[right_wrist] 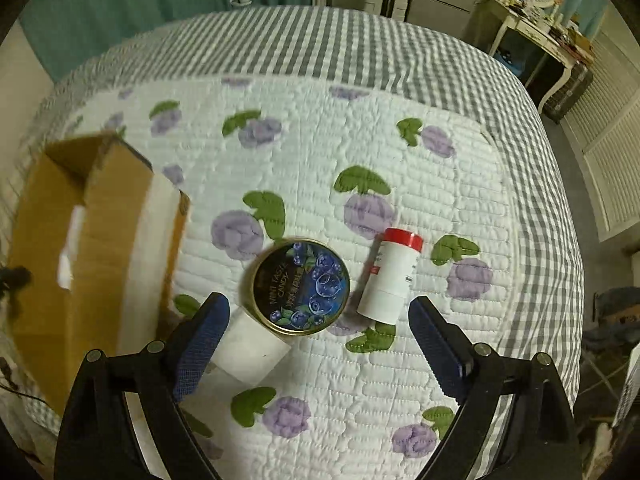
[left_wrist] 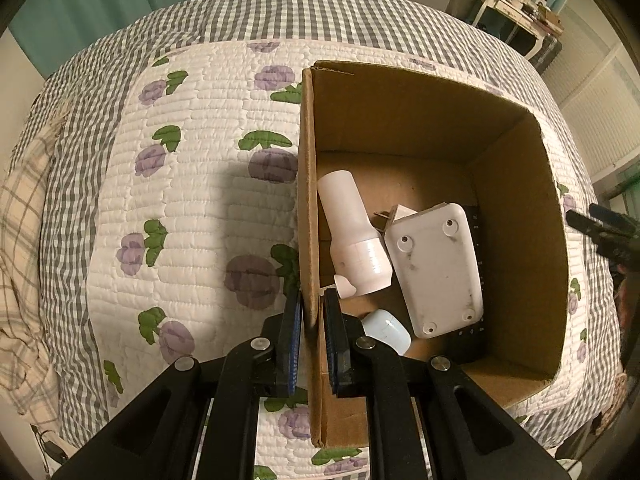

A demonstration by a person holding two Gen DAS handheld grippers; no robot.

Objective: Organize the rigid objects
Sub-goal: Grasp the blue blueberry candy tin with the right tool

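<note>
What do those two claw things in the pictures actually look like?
Each is a hand-held gripper. The left hand-held gripper and right hand-held gripper match: matte black angular linkage arms with cut-out slots, round silver pivot bolts at the joints, and two flat fingers faced with dark blue textured pads. No cables, markings or sleeves show.

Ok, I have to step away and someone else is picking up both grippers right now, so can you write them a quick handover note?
Left gripper: jaws shut on the near left wall of the cardboard box, steadying it on the quilt.
Right gripper: jaws open, holding nothing, hovering over the loose items.
Done: a white bottle, a white plastic case and a small pale blue item lie in the box.
Left: the blueberry candy tin, the white object partly under it, and the red-capped bottle are on the quilt, to be boxed.
</note>
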